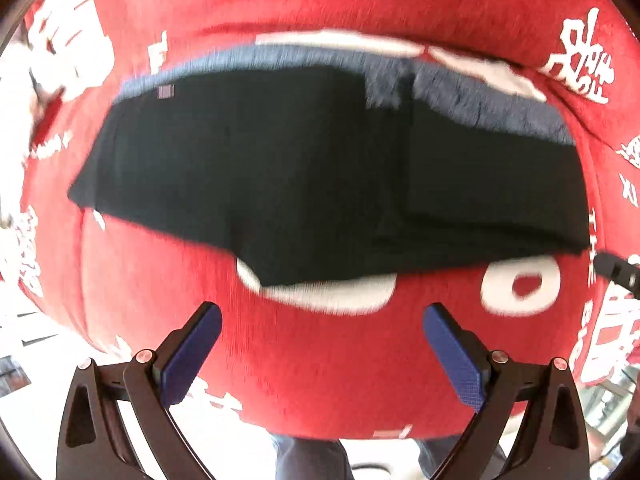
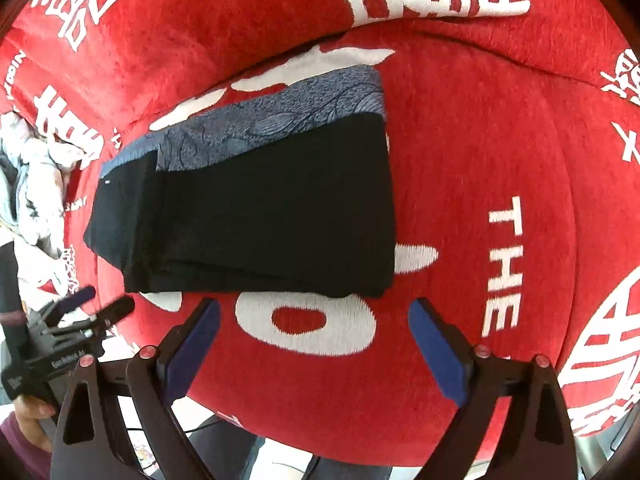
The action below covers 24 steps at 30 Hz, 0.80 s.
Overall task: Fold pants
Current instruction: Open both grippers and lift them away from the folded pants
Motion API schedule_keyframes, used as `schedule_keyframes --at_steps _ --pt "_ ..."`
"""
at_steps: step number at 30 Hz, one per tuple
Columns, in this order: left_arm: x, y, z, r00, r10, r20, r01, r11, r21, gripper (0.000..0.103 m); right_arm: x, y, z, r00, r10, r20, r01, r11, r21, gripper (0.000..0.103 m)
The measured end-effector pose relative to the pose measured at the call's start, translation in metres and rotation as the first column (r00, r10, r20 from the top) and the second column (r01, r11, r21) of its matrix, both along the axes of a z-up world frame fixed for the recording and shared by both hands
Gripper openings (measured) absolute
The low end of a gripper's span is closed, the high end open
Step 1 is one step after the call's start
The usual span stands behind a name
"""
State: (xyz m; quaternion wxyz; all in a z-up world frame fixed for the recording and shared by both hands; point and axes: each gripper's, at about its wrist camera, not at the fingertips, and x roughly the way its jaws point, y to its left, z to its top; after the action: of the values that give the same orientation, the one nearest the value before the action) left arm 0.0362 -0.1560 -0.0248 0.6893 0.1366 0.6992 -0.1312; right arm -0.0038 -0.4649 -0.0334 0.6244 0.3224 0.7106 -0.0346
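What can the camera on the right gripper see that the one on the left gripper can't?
Only the right wrist view shows the left gripper from outside, held in a hand, a pale heap of cloth at the left edge, and the leaf pattern on the pants' blue-grey band.

Only the left wrist view shows a small square label on the pants.

Both show the folded black pants lying on the red printed cover, and open jaws holding nothing.

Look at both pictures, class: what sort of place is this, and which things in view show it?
Probably a home living room or bedroom. Folded black pants lie on a red plush cover with white lettering, draped over something like a sofa or bed, and a heap of pale laundry sits at its edge.
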Motion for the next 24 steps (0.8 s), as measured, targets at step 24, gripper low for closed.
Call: schedule_keyframes --at_steps 24 --pt "0.079 0.209 0.066 0.972 0.201 0.117 -0.183 0.972 -0.150 0.101 0.122 0.188 0.078 0.996 0.085 0.021 -0.085 0.996 -0.017 0.096"
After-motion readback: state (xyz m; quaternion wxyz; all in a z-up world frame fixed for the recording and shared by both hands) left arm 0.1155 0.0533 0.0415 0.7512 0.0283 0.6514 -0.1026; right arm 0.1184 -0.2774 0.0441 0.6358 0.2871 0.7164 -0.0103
